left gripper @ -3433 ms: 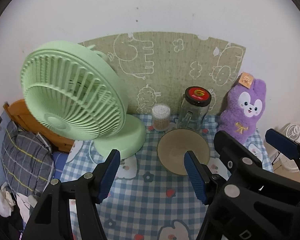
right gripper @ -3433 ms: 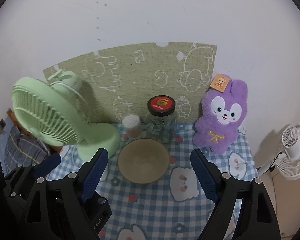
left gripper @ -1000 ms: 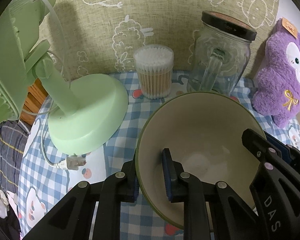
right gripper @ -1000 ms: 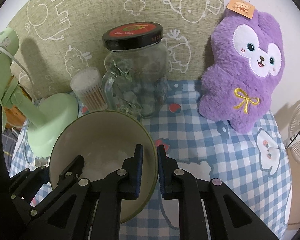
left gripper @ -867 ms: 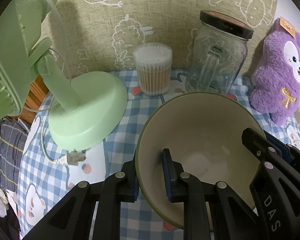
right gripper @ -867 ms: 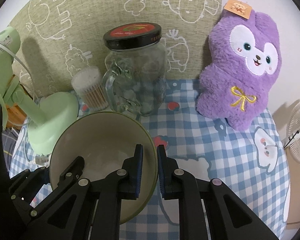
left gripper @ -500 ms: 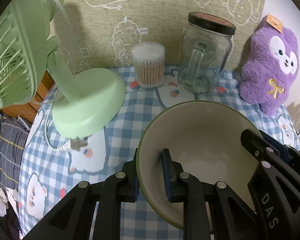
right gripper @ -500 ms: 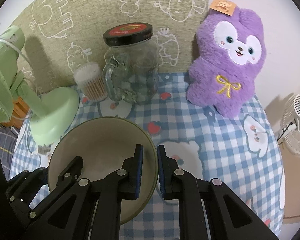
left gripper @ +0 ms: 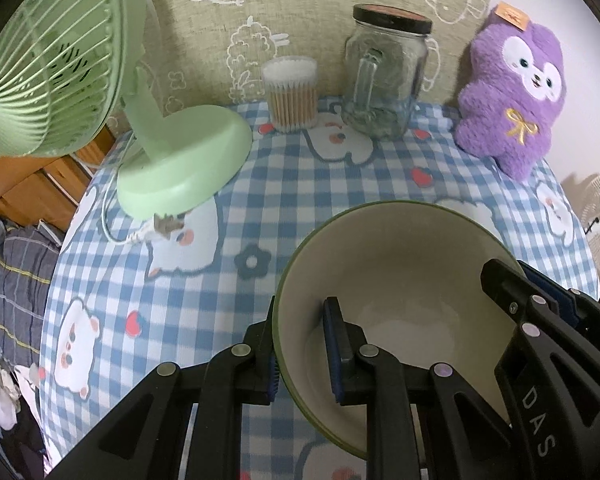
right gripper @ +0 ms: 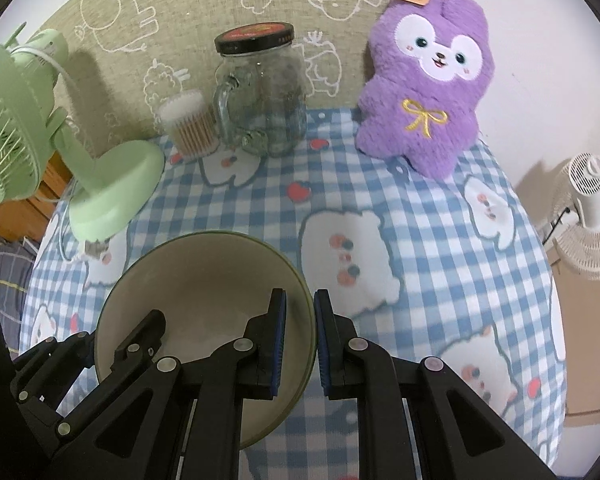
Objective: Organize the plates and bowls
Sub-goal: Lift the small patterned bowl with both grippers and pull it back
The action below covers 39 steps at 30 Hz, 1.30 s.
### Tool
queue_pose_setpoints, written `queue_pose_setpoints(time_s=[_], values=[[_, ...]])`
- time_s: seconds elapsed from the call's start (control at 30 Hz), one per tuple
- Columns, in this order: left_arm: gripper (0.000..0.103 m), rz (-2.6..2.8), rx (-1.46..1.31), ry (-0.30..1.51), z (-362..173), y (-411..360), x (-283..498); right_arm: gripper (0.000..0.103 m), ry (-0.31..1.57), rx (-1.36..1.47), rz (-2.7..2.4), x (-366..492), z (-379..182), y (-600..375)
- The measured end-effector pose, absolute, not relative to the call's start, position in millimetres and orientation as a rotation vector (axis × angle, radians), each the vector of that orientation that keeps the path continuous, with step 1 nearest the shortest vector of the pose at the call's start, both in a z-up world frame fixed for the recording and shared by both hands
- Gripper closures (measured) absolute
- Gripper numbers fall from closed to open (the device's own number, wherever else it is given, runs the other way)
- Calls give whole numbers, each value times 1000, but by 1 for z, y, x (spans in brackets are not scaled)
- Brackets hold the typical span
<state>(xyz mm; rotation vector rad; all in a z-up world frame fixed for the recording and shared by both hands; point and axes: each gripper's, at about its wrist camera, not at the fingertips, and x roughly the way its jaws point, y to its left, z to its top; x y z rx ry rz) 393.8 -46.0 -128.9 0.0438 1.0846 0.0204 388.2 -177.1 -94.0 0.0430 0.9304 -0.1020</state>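
bowl (left gripper: 396,280): cream inside, green rim, held between both grippers above the near part of the table (right gripper: 440,248), well apart from the things at the back.
left gripper (left gripper: 300,344): fingers nearly closed, clamped on the bowl's left rim, one inside the wall, one outside.
right gripper (right gripper: 300,320): fingers nearly closed, pinching the bowl's right rim, one inside, one outside.
back row: green fan (left gripper: 180,160) at left, cotton swab tub (left gripper: 290,94), glass jar (left gripper: 384,76) with dark lid, purple plush toy (right gripper: 424,72) at right, all along the wall.
plates: none in view; no stack, rack or other bowl in view either.
done so far: bowl gripped on two sides and, judging by the view under it, probably off the checked cloth.
left to do: carry the bowl to its place and set it down; place not visible, so cannot tell how far off. any plates yet to be handled.
stage, as a judgement: early, first dish only just in hand.
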Motion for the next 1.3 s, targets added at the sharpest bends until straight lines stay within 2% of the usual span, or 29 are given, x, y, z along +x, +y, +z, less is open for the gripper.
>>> queue_pose_setpoints(time_s=[0.63,0.7,0.8,1.3], values=[[87,-37,118,1152,-133,-48,356,86,954,42,-127,349,-104,-172],[87,-49,129,1162,-134,-49,354,82,960,51,-125,347,-105,-173],[87,-64,138,1182,-135,-50,352,82,970,60,-131,344,-107,-173],[89,-91,159,1154,-121,-54,344,83,994,53,-141,340,-100,-176]])
